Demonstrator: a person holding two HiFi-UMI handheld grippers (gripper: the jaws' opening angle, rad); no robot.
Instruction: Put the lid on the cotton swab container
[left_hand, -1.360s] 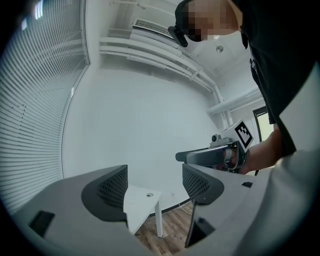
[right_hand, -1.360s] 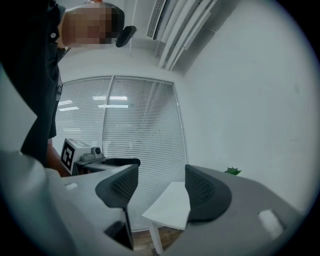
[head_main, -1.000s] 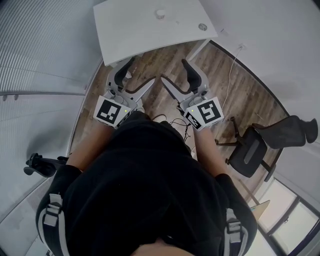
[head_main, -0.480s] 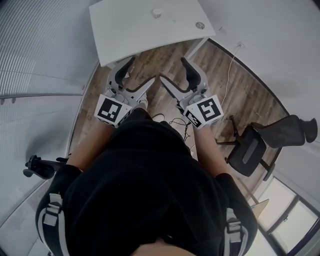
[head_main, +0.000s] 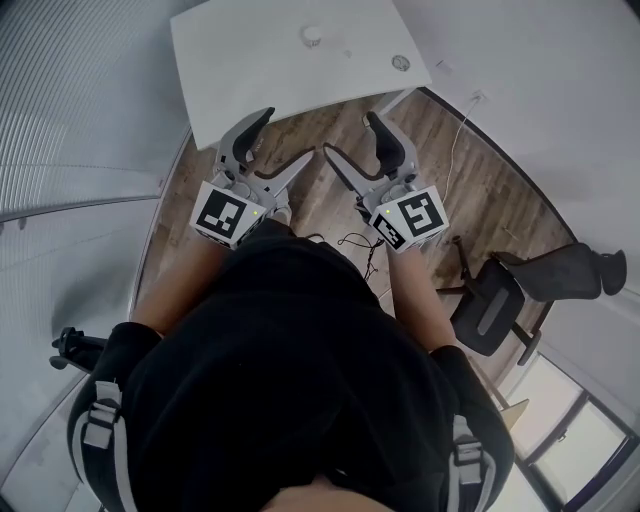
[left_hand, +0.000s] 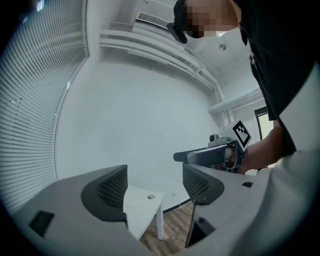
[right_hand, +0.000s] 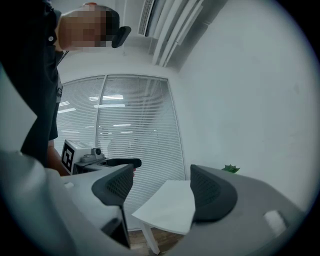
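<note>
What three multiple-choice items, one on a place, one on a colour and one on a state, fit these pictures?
1. The black chair stands:
A at the person's right
B at the person's left
C straight ahead of the person

2. The top of the table is:
A black
B white
C red

3. The left gripper and the right gripper are:
A both shut on a lid
B one open, one shut
C both open and empty

Key:
1 A: the head view shows it on the floor at the right gripper's side.
2 B: it looks white in every view.
3 C: each gripper view shows its jaws apart with nothing between them.
</note>
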